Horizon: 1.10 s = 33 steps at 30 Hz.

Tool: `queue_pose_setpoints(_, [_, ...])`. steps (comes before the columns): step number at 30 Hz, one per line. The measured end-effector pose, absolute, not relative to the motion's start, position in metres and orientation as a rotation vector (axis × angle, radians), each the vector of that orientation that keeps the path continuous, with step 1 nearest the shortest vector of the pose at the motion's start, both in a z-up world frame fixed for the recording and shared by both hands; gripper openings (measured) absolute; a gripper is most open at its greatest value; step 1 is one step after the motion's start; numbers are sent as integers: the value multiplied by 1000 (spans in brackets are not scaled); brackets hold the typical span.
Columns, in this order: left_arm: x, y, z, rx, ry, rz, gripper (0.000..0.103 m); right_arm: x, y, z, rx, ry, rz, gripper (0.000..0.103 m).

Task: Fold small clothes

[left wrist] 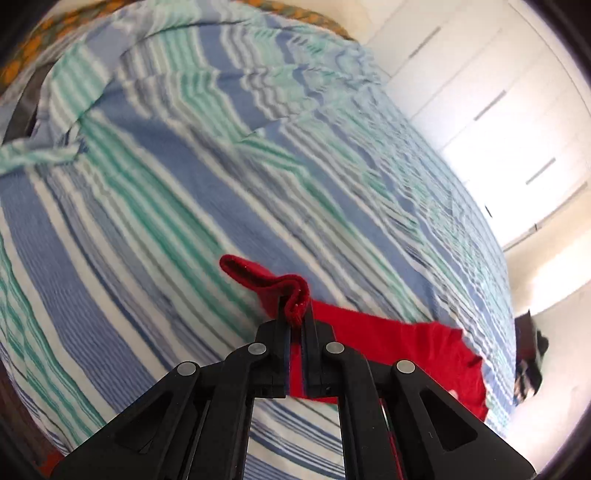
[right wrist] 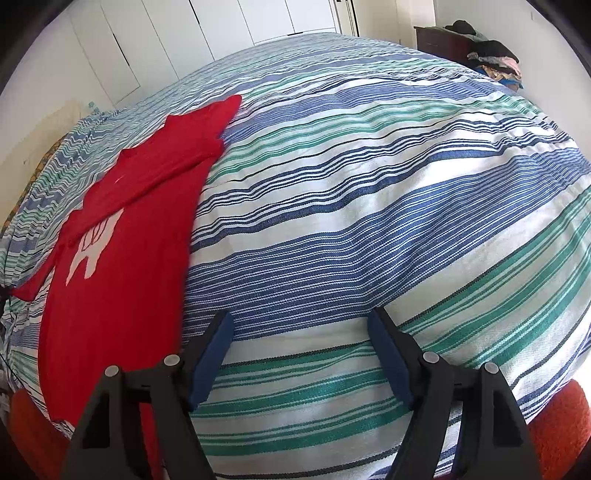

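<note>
A small red T-shirt (right wrist: 122, 236) with a white print lies flat on the striped bed cover (right wrist: 351, 192), left of centre in the right wrist view. In the left wrist view my left gripper (left wrist: 295, 314) is shut on a bunched red hem of that T-shirt (left wrist: 413, 343), and the pinched cloth stands up between the pads, lifted off the cover. My right gripper (right wrist: 301, 325) hovers open over bare striped cover just right of the shirt's lower edge, nothing between its blue pads (right wrist: 388, 354).
White wardrobe doors (right wrist: 229, 22) stand behind the bed. A dark dresser with a heap of clothes (right wrist: 491, 55) stands at the far right corner. An orange patterned cloth (left wrist: 33, 48) edges the bed, and something orange-red (right wrist: 565, 424) shows below the cover's near edge.
</note>
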<state>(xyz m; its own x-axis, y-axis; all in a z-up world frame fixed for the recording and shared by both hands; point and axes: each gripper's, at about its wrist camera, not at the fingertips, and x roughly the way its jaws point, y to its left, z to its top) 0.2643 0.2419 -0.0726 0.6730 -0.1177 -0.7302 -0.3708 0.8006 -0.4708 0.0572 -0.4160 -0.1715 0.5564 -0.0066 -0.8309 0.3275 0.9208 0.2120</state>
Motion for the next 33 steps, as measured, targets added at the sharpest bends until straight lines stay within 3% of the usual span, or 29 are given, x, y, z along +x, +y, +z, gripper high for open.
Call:
queue_pose_setpoints(6, [292,56,24,-354,735,-178,1,56,-422,-171,410,960,-187,75])
queue_pose_setpoints(11, [280,-107,23,-97,719,-321,5,52,-424,-170,427,950,-172,75])
queue_pose_setpoints(13, [271,-161,-11,9,800,-309,23,51,-425,-170,433,947,-166,75])
queue_pose_setpoints(14, [266,-181,-35,68,866,-305,60,52,-425,-170,432,948,-165,75])
queue_pose_setpoints(15, [257,-194,-56,119,911,-295,77,52,-424,-170,429,949,-165,75])
queue_pose_setpoints(18, [204,-195,-99,198,953,-346,76,49,-424,-169,422,951,-159,75])
queue_pose_setpoints(22, [151,-135,-114,172,966,-384,76,42,-425,-170,424,930,-143,75])
queue_pose_setpoints(29, [159,24,-145,-100,1087,-127,75,43,-424,-171,419,927,-144,77])
queue_pose_setpoints(31, [153,40,-150,-184,1089,-127,75,44,-423,-171,418,926,-147,79])
queue_pose_setpoints(33, [142,37,-154,-169,1064,-142,82,46,-420,-171,407,930,-154,80])
